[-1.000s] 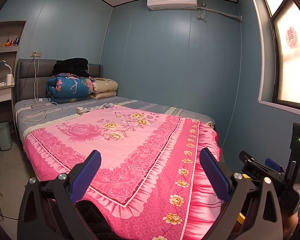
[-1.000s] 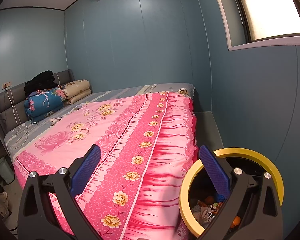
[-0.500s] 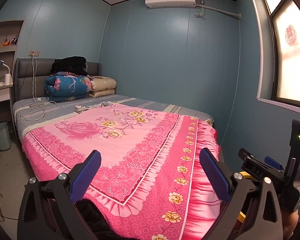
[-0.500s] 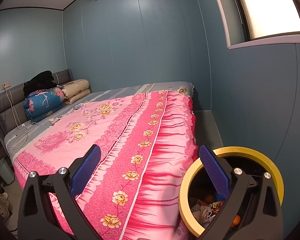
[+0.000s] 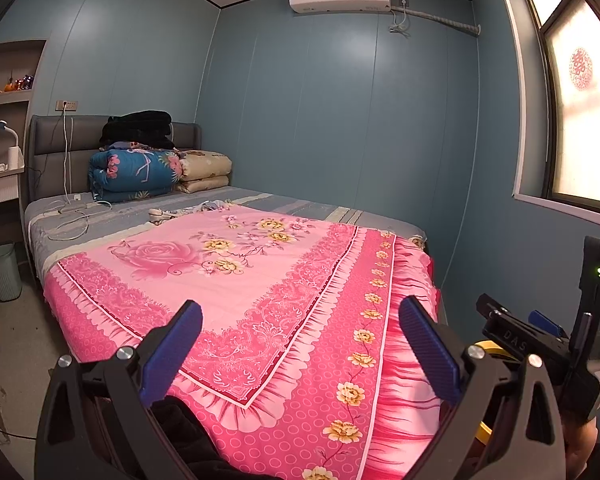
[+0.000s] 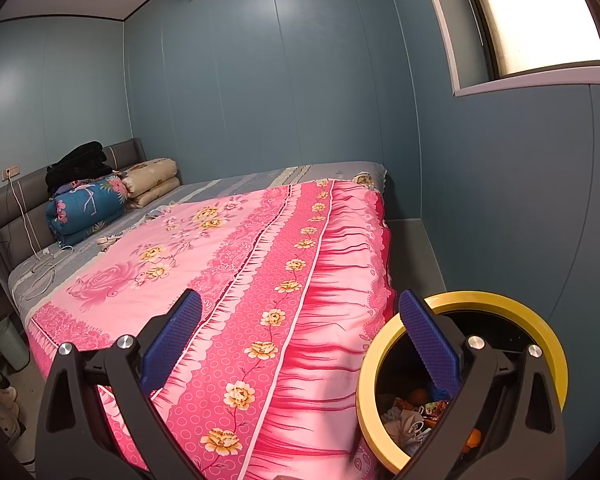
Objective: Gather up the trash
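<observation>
A black trash bin with a yellow rim stands on the floor at the foot-side corner of the bed. It holds crumpled wrappers and paper. My right gripper is open and empty, and its right finger hangs over the bin's mouth. The left gripper is open and empty too, held above the pink bedspread. A sliver of the yellow rim shows behind its right finger. Small pale items lie on the bed near the grey sheet; I cannot tell what they are.
Folded quilts and a black garment sit at the headboard, with white cables on the sheet. A small pale green bin stands on the floor left of the bed. Blue walls close the far and right sides. A dark cloth lies below the left gripper.
The left wrist view has drifted slightly, so the bed sits a little lower and further left. The right view is nearly unchanged. Both grippers stay open.
</observation>
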A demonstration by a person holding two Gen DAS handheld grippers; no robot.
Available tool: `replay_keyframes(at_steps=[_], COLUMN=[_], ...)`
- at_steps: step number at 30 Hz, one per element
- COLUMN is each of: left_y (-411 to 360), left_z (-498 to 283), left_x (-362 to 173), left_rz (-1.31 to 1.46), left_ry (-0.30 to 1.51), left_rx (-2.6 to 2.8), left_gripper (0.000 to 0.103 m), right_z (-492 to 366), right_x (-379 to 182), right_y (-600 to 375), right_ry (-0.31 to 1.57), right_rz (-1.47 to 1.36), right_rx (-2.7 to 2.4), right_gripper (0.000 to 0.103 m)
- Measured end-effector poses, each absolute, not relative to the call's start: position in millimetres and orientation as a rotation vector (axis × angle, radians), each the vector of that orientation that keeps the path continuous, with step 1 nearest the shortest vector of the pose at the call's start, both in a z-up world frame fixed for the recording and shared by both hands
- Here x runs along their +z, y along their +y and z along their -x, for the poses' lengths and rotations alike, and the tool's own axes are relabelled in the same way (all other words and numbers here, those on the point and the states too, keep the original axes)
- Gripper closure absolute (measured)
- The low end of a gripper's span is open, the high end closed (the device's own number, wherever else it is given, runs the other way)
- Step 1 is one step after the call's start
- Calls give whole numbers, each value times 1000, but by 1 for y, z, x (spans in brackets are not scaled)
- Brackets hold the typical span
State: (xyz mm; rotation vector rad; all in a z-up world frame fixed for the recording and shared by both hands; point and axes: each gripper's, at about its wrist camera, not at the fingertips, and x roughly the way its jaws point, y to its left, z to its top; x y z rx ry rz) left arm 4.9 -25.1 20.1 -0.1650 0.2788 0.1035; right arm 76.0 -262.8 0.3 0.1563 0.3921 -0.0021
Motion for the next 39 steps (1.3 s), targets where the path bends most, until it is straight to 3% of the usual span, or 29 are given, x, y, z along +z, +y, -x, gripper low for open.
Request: replay_keyframes(at_steps=[39], left_y=[-22], left_z=[-7], left_x=[17], left_rz=[190], left_ry=[291], left_rx=[64], left_gripper=[8], right_z=[-72], right_x=[-2], right_y=[-259], right_ry=[398], right_rz=[-161], right_rx=[-8], right_gripper=[8])
